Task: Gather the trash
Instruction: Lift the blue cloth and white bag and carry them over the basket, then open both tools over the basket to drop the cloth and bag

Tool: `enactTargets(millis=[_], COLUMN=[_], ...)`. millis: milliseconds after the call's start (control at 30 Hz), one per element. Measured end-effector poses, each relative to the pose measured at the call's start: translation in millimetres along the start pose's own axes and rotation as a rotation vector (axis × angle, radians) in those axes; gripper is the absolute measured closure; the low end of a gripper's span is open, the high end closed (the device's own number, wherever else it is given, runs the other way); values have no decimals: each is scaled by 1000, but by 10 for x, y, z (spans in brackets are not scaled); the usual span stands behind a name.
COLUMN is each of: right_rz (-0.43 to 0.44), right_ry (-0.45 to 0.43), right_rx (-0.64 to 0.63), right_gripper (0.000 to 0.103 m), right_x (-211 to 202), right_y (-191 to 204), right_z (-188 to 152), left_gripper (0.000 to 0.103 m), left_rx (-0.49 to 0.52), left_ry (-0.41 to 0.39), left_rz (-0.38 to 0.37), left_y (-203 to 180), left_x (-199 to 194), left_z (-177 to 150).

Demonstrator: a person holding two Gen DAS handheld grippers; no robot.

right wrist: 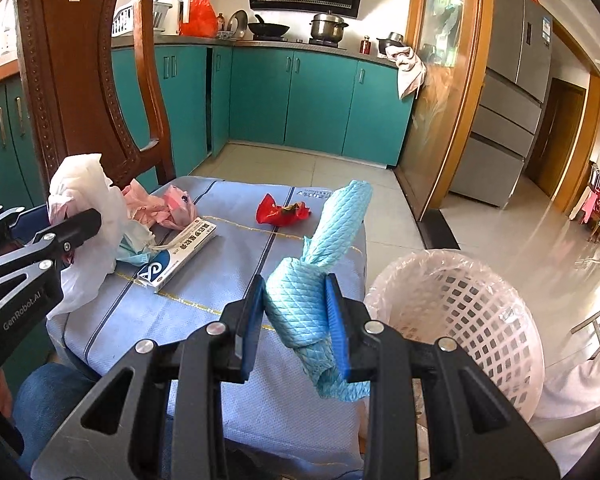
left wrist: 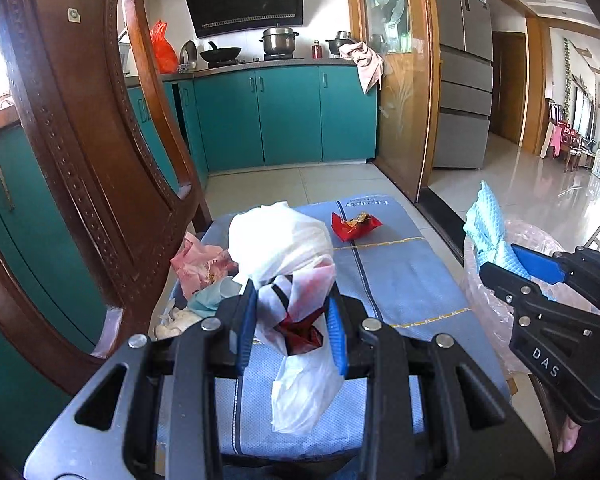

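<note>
The worktop (right wrist: 236,280) covered with blue cloth is ending just right of the right tool (right wrist: 296,312), where a white basket (right wrist: 459,312) lined with plastic is standing near its edge; a wooden chair (left wrist: 80,140) is closing the left side. Only the right wrist view is showing a medicine box (right wrist: 180,252) beside the left tool (left wrist: 292,320). Ahead of both tools a red wrapper (left wrist: 355,225) is lying. The left tool is pinching a white plastic bag (left wrist: 284,248); the right one is gripping a rolled blue cloth (right wrist: 319,264).

Black gripper (left wrist: 292,332) frames, blue finger pads (right wrist: 337,328), silver screws, white lettering.
</note>
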State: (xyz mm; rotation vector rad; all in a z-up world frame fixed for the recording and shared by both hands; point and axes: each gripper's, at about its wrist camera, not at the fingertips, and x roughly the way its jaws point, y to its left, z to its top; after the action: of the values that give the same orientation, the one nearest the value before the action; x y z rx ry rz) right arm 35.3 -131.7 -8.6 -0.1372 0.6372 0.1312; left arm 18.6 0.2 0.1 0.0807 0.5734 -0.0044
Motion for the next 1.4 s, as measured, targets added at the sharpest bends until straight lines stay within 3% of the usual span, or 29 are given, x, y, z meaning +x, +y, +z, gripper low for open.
enactTargets(millis=[233,400,533,767,933,1067,1167,1300,1400], right_rz=[2,-27,-95,-194,-239,-252,-242,-234,-225], right_ry=[-17,-35,-38,-17,25,42,43,45,37], right_rx=[27,87,168,279,309,350,365,362,389], right_gripper=[72,72,72,72,72,72,72,72,67], right_x=[-51,-145,-237,-389,-362,-300,-263,-213,-185], right_y=[-132,-523,-1017,-1712,-1943,-2105,-2128,-2142,-2182], right_z=[9,0,-71,-353,-570,-655,-663,-664,-666], left_gripper=[71,71,71,71,71,71,65,19,16], left_rx=[13,27,36,127,151,169,150,84,61], left_ry=[2,1,8,45,142,173,167,154,144], left_rz=[-13,-60,-178,-443,-541,-554,-535,-554,-536], left_y=[-51,-207,-473,-1350,-1872,-2093,-2063,-2016,-1934], left_x=[18,51,131,388,680,812,881,932,955], left_z=[21,85,201,327,180,137,173,235,247])
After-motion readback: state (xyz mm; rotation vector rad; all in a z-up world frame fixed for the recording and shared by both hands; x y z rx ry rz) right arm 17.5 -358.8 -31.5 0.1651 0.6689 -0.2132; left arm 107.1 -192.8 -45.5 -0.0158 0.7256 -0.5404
